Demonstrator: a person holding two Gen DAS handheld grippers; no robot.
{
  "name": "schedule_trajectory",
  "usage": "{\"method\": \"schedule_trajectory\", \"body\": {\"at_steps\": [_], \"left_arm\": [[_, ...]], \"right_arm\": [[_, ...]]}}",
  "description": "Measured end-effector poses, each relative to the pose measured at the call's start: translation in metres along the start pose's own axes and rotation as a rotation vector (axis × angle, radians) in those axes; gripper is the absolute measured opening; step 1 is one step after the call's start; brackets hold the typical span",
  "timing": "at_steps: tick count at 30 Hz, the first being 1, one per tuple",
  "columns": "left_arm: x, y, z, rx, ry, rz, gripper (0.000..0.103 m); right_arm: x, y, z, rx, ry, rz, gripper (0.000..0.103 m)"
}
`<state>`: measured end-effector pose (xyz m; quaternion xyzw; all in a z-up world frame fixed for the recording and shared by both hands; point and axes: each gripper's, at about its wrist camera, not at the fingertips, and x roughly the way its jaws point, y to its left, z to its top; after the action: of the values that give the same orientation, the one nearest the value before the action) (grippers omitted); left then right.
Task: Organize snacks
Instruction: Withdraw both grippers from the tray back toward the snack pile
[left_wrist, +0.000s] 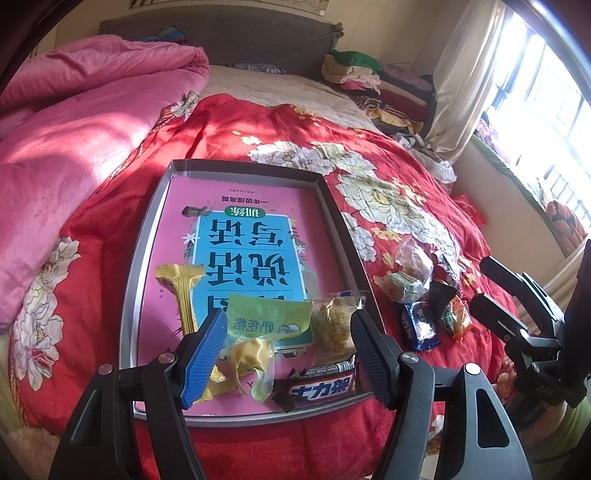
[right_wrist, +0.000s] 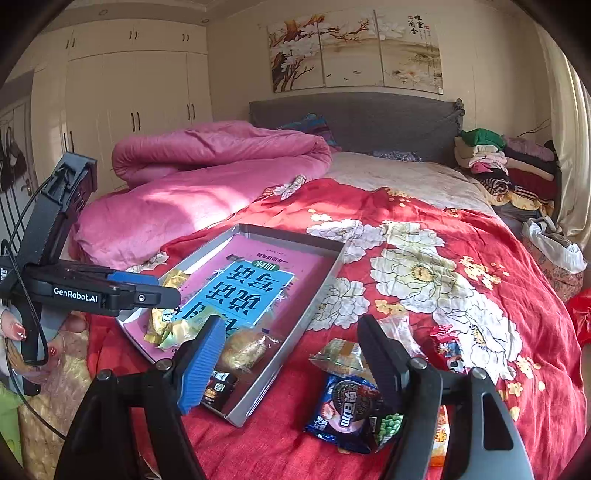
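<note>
A grey metal tray (left_wrist: 147, 236) with a pink and blue book inside lies on the red floral bedspread; it also shows in the right wrist view (right_wrist: 321, 280). In it lie a gold-wrapped snack (left_wrist: 181, 284), a green packet (left_wrist: 266, 317), a clear-wrapped cake (left_wrist: 334, 325) and a black chocolate bar (left_wrist: 325, 386). My left gripper (left_wrist: 288, 354) is open just above the green packet. Loose snacks lie right of the tray: a blue cookie pack (right_wrist: 345, 410), a green-pea packet (right_wrist: 388, 428) and a red packet (right_wrist: 445, 347). My right gripper (right_wrist: 291, 363) is open above the tray's right edge.
A rolled pink quilt (right_wrist: 207, 170) lies at the bed's far left. Folded clothes (right_wrist: 495, 162) are stacked by the grey headboard. A window and curtain (left_wrist: 461, 74) are to the right. A white plastic bag (right_wrist: 554, 243) sits at the bed's right edge.
</note>
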<state>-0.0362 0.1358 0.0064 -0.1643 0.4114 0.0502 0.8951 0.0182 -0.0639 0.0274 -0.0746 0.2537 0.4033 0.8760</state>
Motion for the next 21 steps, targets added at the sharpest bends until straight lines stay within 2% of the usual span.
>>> {"method": "schedule_trajectory", "body": {"at_steps": [21], "left_arm": [[-0.012, -0.039, -0.001, 0.037, -0.032, -0.059, 0.071]], "right_arm": [[-0.048, -0.079, 0.008, 0.141, -0.085, -0.216, 0.075]]}}
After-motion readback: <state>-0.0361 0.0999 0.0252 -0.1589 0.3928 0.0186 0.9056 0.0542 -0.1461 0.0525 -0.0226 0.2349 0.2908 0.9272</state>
